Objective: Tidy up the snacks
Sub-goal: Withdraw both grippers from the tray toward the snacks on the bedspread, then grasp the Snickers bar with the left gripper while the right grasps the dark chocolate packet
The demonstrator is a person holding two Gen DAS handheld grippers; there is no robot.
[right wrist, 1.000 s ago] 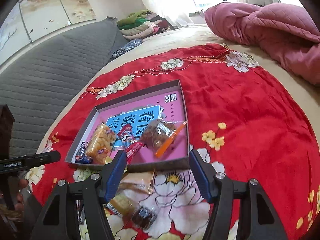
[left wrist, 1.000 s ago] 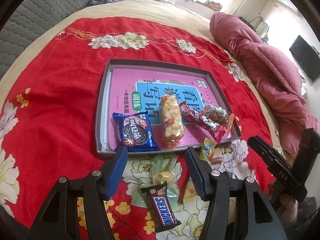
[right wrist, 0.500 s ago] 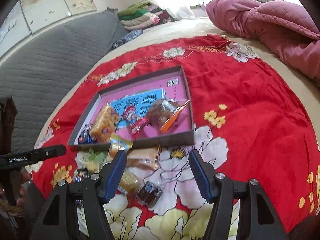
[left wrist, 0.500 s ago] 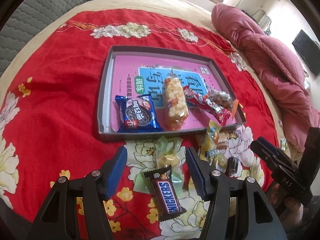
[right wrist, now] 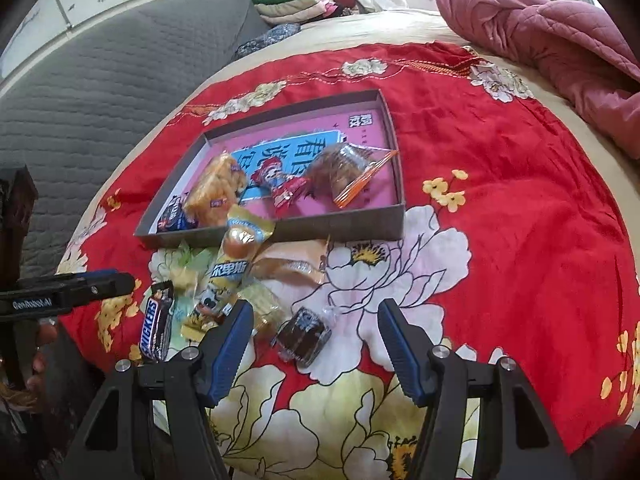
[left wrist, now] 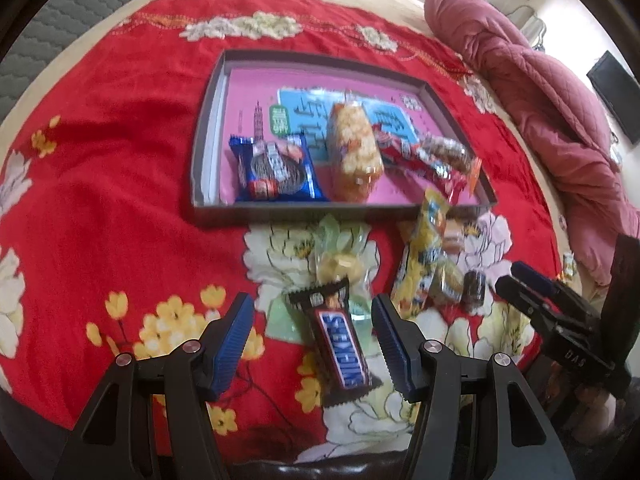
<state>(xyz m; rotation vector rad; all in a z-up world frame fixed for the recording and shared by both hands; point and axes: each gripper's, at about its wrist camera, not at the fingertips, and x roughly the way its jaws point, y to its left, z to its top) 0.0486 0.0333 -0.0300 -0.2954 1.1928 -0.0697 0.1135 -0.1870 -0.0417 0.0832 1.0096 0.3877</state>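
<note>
A grey tray with a pink lining holds a blue cookie pack, an orange puffed snack, a red bar and a brown bag. Loose snacks lie on the red cloth in front of it. My left gripper is open above a Snickers bar, which shows between its fingers untouched. A green-wrapped sweet and a yellow pack lie just beyond. My right gripper is open over a dark brown cake in clear wrap, pads not touching it.
The red flowered cloth covers a bed. A pink quilt is bunched at the far right, a grey padded headboard runs along the left, and folded clothes sit behind. The left gripper shows at the left edge.
Both grippers have sunk and tipped down toward the loose snacks. The tray has slid up in both views. The Snickers bar and the brown cake now sit between the fingers.
</note>
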